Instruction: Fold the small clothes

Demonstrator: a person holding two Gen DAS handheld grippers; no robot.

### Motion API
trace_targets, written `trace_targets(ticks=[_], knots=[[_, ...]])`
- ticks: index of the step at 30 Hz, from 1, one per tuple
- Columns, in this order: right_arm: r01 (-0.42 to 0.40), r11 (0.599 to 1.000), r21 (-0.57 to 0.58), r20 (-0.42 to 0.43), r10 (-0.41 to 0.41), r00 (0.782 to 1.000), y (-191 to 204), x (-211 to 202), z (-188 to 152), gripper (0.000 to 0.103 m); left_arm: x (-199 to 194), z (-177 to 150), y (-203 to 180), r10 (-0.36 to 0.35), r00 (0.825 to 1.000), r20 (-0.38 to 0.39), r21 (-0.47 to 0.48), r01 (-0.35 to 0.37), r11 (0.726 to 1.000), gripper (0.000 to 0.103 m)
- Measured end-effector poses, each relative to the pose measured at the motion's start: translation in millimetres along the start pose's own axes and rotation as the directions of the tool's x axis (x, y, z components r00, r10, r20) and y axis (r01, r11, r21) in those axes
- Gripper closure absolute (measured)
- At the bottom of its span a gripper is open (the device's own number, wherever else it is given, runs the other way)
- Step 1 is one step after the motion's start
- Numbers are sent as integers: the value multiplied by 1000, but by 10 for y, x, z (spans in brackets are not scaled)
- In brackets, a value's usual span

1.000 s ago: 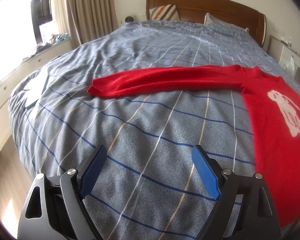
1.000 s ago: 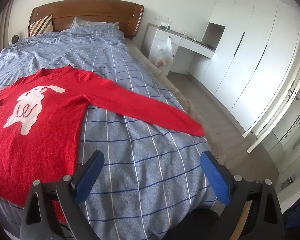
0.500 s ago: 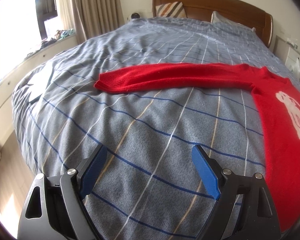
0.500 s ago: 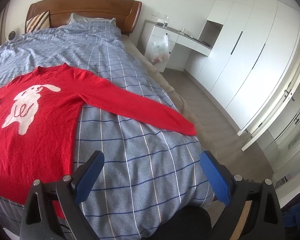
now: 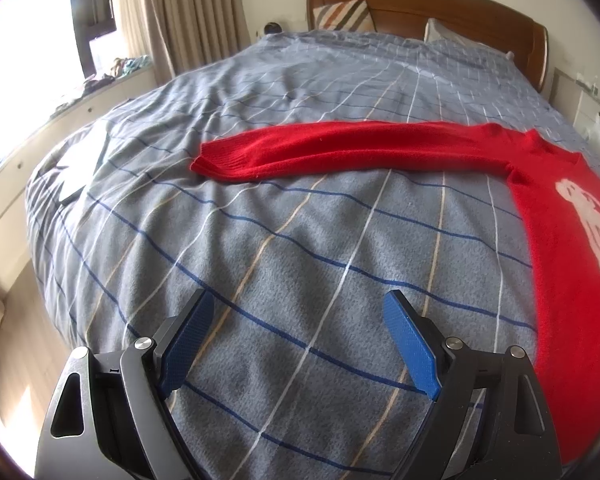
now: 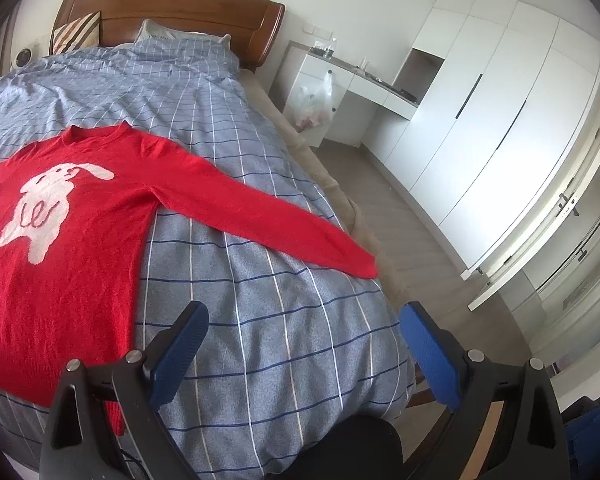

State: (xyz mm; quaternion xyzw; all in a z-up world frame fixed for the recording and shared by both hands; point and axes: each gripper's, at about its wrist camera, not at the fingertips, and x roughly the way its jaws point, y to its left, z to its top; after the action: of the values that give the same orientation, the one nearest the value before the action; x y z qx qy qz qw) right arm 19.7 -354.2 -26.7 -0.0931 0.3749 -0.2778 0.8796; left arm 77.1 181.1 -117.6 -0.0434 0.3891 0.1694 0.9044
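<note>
Red knitted sweater with a white rabbit motif lies flat on the grey checked bedspread, sleeves spread. Left gripper and right gripper hover spread wide, empty. Soft, light, floppy knit; pinch the cuffs.

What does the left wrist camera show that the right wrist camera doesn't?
Only the left wrist view shows the curtains, the bright window and the cuff of the sweater sleeve stretched toward that side. Only the right wrist view shows the white wardrobe, the plastic bag by the desk and the other sleeve's cuff. Both show the red sweater lying flat on the checked duvet, the wooden headboard and open, empty tongs.
</note>
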Motion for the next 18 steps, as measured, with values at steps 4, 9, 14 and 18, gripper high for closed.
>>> trace_targets(ticks=[4,9,14,18], knots=[[3,1000,-4,-1,-3,1000,3,11,0,7,16,-3,-15,5,1000,-5,6,-5,1000,15],[7,1000,-9,-7,-7,1000,6,47,3,7,30,-9,-39,11,1000,-9,18,-11,1000,13],[7,1000,-9,-7,-7,1000,8,52,6,7,42,-18,-54,15,1000,-15,28,-14,999,11],[8,1000,-11,-8,-8,1000,13,63,8,7,84,-30,-71,13,999,-35,36,-12,999,9]])
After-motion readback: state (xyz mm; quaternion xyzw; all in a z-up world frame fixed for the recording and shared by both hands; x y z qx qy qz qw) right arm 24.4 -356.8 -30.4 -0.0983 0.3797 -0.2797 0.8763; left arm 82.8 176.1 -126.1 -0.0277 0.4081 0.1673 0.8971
